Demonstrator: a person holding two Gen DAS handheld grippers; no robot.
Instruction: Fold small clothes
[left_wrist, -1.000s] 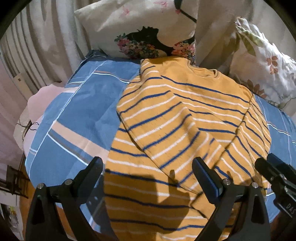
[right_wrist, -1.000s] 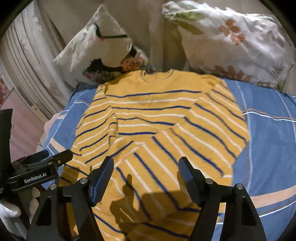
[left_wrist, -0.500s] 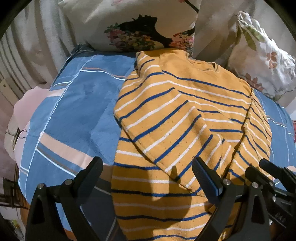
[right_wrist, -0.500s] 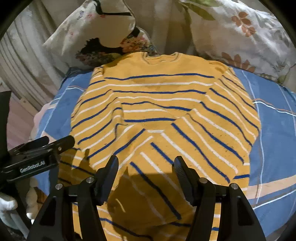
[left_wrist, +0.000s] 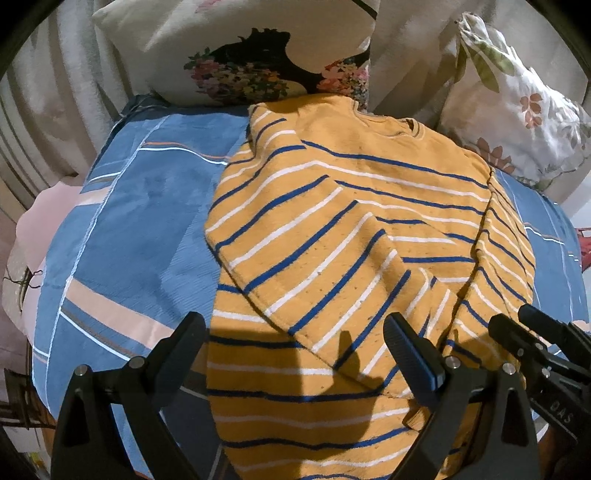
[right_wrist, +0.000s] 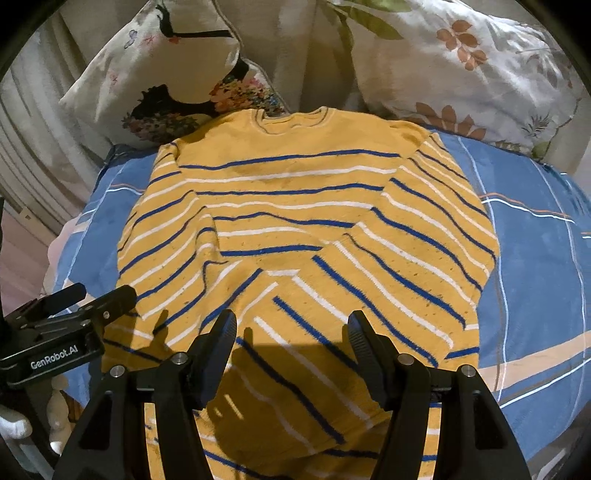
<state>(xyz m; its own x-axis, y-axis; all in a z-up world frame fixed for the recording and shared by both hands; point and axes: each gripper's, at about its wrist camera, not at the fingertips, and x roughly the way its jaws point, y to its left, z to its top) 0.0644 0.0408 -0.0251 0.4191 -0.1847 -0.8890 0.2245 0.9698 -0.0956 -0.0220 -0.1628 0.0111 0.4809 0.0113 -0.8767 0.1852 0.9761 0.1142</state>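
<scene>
While the striped sweater lies on the bed, sleeves folded inward, left gripper and right gripper hover wide, empty.

We're in a bedroom, plainly someone's home. There's a bed made up with a blue sheet crossed by white and peach stripes, and a pink underlayer peeks out at its left edge. At the head of the bed, two soft pillows lean upright: one printed with a dark silhouette and a bunch of flowers, the other white with rust and green leaves. Pale pleated curtains hang down the left side, close against the bed. A yellow striped sweater lies spread across the sheet, collar toward the pillows. Warm indoor light throws hard shadows.
</scene>
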